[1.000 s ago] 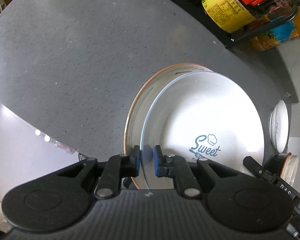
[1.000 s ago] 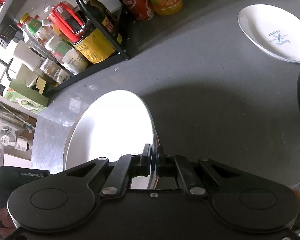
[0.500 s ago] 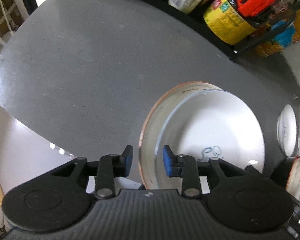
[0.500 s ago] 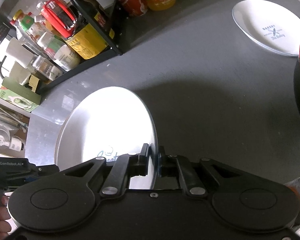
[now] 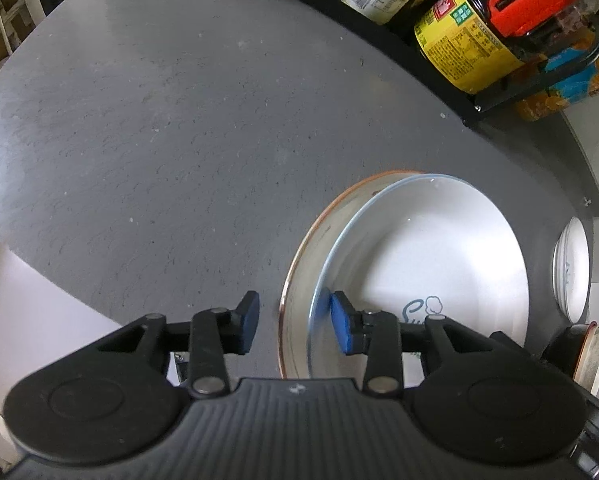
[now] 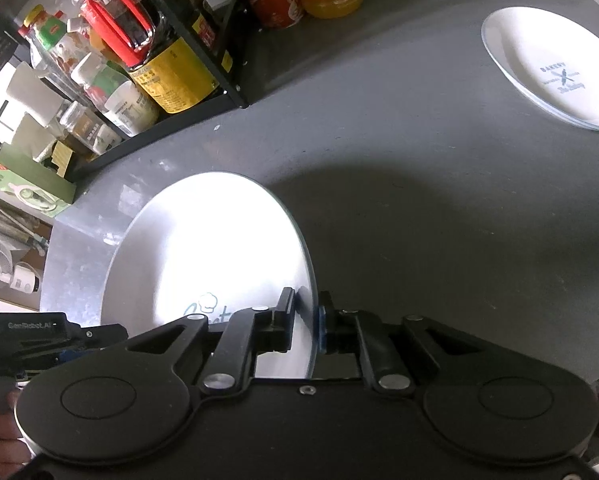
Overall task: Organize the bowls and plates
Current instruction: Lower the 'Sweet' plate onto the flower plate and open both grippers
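So there's a white plate (image 5: 439, 264) with a blue "Sweet" print sitting on top of another plate with an orange rim (image 5: 299, 264), both on the grey counter (image 5: 159, 120). The left gripper (image 5: 293, 322) has its blue pads spread wide, straddling the near edge of the stack — one pad sits outside the orange rim over bare counter, the other is over the top plate, and neither is clamping anything. The right gripper (image 6: 305, 320) is on the opposite edge of that same top plate (image 6: 211, 264), fingers nearly closed with the rim between them; the left finger looks pressed against it, the blue pad on the right finger is just beside it, so I can't say for sure it's a firm grip. Off to the far right of the counter there's a second white plate (image 6: 551, 68) with a "Bakery" print, well apart from the stack. A black rack (image 6: 219, 60) of sauce bottles and jars runs along the back — big yellow-label bottle (image 5: 467, 48) with a red cap closest to the stack.
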`<state>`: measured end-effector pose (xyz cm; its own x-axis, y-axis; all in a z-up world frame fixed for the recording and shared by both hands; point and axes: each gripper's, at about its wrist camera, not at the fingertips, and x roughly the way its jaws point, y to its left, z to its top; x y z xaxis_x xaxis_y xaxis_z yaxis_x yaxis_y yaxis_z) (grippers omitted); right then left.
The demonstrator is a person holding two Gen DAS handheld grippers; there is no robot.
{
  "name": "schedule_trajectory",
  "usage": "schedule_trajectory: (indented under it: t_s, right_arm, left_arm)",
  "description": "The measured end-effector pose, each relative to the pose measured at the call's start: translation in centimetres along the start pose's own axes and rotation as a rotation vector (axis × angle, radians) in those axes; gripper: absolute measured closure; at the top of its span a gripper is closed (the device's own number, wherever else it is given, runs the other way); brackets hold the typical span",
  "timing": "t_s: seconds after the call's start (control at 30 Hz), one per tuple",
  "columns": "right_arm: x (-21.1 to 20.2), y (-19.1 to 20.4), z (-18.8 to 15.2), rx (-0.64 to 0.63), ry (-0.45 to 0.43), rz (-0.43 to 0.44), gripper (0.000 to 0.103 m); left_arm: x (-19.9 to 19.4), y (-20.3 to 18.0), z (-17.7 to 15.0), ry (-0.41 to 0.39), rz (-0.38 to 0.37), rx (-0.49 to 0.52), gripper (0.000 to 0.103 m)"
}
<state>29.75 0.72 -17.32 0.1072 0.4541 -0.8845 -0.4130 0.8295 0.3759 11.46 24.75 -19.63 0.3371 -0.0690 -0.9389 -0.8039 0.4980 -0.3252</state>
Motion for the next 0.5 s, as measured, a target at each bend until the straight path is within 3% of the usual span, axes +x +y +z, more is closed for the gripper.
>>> schedule_trajectory:
  t_s: [0.4, 0.5]
  right_arm:
    - [1.0, 0.7, 0.4, -0.023, 0.032, -0.013, 0.088]
    - [0.7, 0.9, 0.6, -0.024, 0.041, -0.038, 0.081]
  left_arm:
    - [-0.8, 0.5, 0.3, -0.02, 0.0, -0.003, 0.07]
    - [-0.8, 0.0, 0.7, -0.005, 0.024, 0.006, 0.07]
